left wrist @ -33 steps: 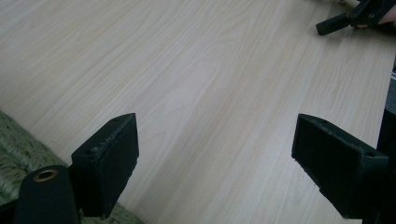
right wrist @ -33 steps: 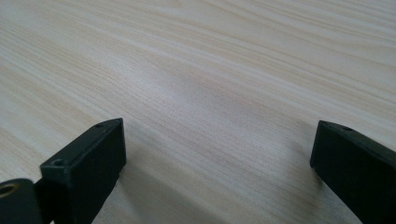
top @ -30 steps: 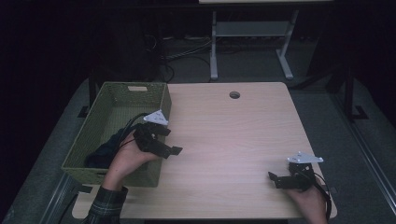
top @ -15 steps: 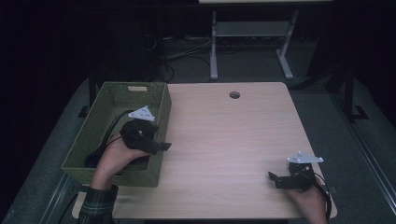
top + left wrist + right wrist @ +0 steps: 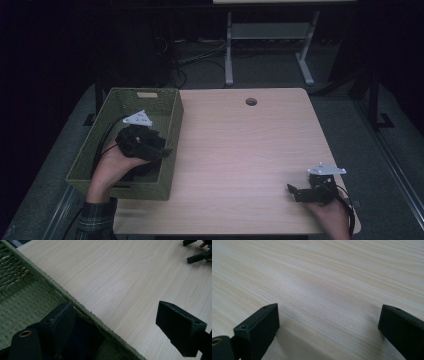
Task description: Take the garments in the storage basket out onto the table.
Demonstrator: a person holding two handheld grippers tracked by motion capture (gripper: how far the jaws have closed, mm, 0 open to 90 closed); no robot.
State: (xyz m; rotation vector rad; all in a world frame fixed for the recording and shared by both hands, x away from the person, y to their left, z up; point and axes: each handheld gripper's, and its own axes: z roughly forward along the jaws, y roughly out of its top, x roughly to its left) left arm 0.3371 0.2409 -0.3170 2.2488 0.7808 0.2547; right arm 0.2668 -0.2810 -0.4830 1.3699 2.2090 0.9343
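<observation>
**Left gripper over the basket edge, right gripper low on the table**

From the high view, the left gripper (image 5: 161, 150) hangs over the green woven basket (image 5: 172, 120) at the table's left side, with the person's left hand (image 5: 112, 167) behind it and a plaid sleeve (image 5: 97, 225) at the bottom edge. A cable runs from it into the basket. The right gripper (image 5: 295, 191) sits near the table's (image 5: 245, 150) front right corner, well apart from the basket, its grey plate on top.

The left gripper view adds what the high view cannot — its jaws stand wide apart and straddle the basket rim (image 5: 82, 308), one jaw inside over the woven floor, the other out over bare wood. Nothing lies between them but the rim. Something dark blue (image 5: 85, 337) lies in the basket under the inner jaw; what it is cannot be told. The other gripper's jaw tips show at the top right of that view.

The right gripper view shows its own jaws also spread wide, close above the pale wood grain — nothing held between them.
</observation>
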